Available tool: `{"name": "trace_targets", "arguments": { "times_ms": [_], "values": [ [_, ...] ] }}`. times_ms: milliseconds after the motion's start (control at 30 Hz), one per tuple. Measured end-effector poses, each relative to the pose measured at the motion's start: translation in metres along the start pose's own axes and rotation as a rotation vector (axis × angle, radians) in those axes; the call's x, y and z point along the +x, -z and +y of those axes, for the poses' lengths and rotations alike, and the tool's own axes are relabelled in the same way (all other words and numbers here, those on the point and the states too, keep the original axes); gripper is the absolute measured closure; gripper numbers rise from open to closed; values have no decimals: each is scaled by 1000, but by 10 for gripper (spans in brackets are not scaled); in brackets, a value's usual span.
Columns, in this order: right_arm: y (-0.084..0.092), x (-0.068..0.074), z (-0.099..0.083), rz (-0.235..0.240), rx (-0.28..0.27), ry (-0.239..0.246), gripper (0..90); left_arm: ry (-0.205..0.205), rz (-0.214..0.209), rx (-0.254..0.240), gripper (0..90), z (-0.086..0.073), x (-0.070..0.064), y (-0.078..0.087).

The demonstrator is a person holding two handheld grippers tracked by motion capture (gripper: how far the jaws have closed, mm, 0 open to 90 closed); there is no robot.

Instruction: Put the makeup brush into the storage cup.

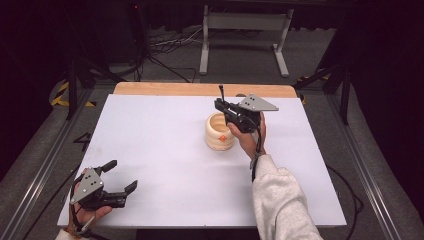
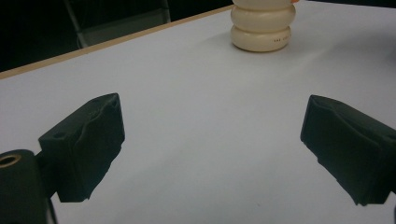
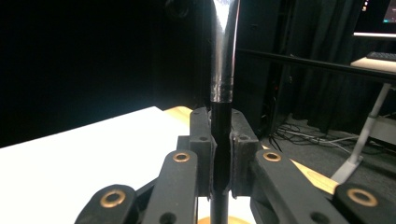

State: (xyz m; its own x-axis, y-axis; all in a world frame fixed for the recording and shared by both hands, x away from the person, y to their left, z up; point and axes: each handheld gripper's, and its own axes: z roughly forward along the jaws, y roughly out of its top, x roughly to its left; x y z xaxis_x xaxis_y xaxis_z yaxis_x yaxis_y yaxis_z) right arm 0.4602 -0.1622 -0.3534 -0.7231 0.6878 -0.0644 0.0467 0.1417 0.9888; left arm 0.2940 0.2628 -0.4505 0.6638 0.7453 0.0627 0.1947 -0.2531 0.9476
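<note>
Above the ribbed holder (image 1: pixel 219 131) (cream), right hand-held gripper (image 1: pixel 223 106) clamps the utensil (image 3: pixel 223 56).

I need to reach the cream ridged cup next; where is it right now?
In the high view the cream ridged cup stands upright near the table's middle, toward the far edge, right beside the right gripper.

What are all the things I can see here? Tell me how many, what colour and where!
Ribbed pot: one, cream with an orange bit, middle of the table.
Thin tool: one, shiny metal with a black shaft, upright between the right gripper's jaws.
Table: one, white top with a wooden far edge.
Metal stand: one, grey, on the floor behind the table.
Left gripper: one, black, near left corner, jaws open.
Right gripper: one, black, above the pot, shut on the tool.
Sleeve: one, pale grey, right arm.
</note>
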Motion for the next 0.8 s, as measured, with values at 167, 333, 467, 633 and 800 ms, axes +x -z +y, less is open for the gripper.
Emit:
{"name": "trace_targets", "arguments": {
  "times_ms": [167,333,467,633,800],
  "values": [
    [-6,-3,-8,-1,9,-18,838,-3,1,-4,69,0,1,1],
    [-11,-5,-15,-2,20,-32,838,-1,0,-7,70,0,2,3],
    [-12,-6,-20,-2,29,-34,838,-19,8,-16,71,0,1,4],
    [-14,-4,-24,-3,41,-29,837,-12,22,-30,72,0,4,7],
    [-13,-3,-24,0,37,-33,836,-18,17,-30,73,0,3,7]
  ]
}}
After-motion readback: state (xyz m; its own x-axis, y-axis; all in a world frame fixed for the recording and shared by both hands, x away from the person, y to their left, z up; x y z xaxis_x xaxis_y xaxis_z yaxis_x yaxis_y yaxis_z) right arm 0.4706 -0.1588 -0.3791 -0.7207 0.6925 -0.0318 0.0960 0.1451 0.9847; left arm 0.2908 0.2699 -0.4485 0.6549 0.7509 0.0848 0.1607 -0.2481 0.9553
